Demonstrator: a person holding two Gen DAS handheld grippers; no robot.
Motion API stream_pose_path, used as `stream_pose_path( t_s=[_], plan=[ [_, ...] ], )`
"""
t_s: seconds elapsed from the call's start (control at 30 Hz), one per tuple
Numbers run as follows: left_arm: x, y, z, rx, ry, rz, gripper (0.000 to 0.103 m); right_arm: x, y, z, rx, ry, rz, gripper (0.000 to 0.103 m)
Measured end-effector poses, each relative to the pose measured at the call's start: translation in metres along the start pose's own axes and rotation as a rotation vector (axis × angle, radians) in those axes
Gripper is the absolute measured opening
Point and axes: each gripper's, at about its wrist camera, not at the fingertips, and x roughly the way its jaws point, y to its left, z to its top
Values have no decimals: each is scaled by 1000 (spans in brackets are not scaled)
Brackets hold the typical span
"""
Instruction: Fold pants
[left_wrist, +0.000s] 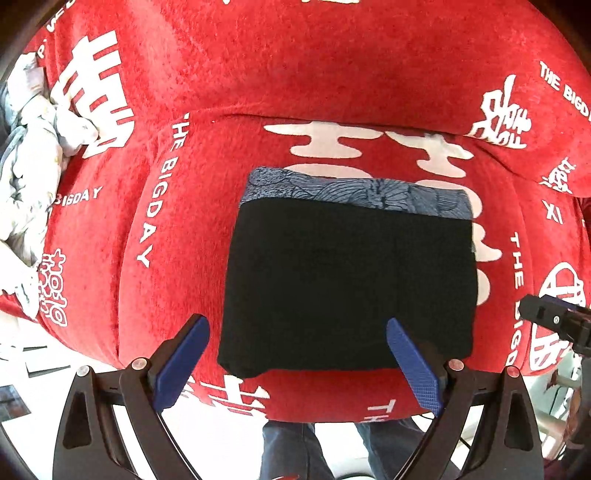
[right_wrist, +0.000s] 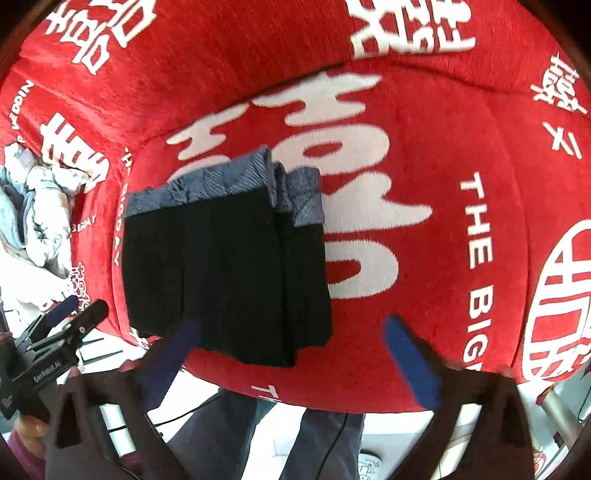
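The black pants (left_wrist: 347, 284) lie folded into a compact rectangle on the red sofa seat (left_wrist: 177, 229), with a blue-grey patterned waistband (left_wrist: 354, 192) along the far edge. My left gripper (left_wrist: 295, 332) is open and empty, held just in front of the near edge of the pants. In the right wrist view the folded pants (right_wrist: 225, 269) lie left of centre. My right gripper (right_wrist: 291, 332) is open and empty, above the seat's front edge near the pants' right corner. Each gripper shows at the edge of the other's view.
The red cover with white lettering spans the seat and backrest (left_wrist: 332, 59). A crumpled white and grey cloth (left_wrist: 29, 155) lies at the left end of the sofa. The person's legs in jeans (right_wrist: 258, 435) stand on a white floor in front.
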Motion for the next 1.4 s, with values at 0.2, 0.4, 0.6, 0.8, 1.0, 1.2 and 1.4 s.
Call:
stream_pose_path(
  t_s=[0.2, 0.4, 0.6, 0.8, 1.0, 1.2, 1.4],
  plan=[
    [-5, 3, 0, 62, 6, 21, 97, -11, 23, -9, -20, -53, -61, 103],
    [-23, 17, -6, 87, -47, 123, 97, -12, 47, -23, 12, -8, -106, 103],
    [-45, 36, -17, 89, -69, 109, 97, -28, 70, -36, 21, -33, -136, 103],
    [-60, 48, -23, 78, -75, 70, 98, -43, 89, -43, 24, -51, -136, 103],
    [-70, 55, -25, 66, -77, 46, 98, -54, 108, -48, -6, -70, -171, 103],
    [-73, 58, -23, 53, -76, 36, 98, -59, 116, -50, -12, -75, -201, 103],
    [-75, 56, -21, 59, -77, 32, 98, -61, 122, -52, -23, -74, -220, 103]
  ],
)
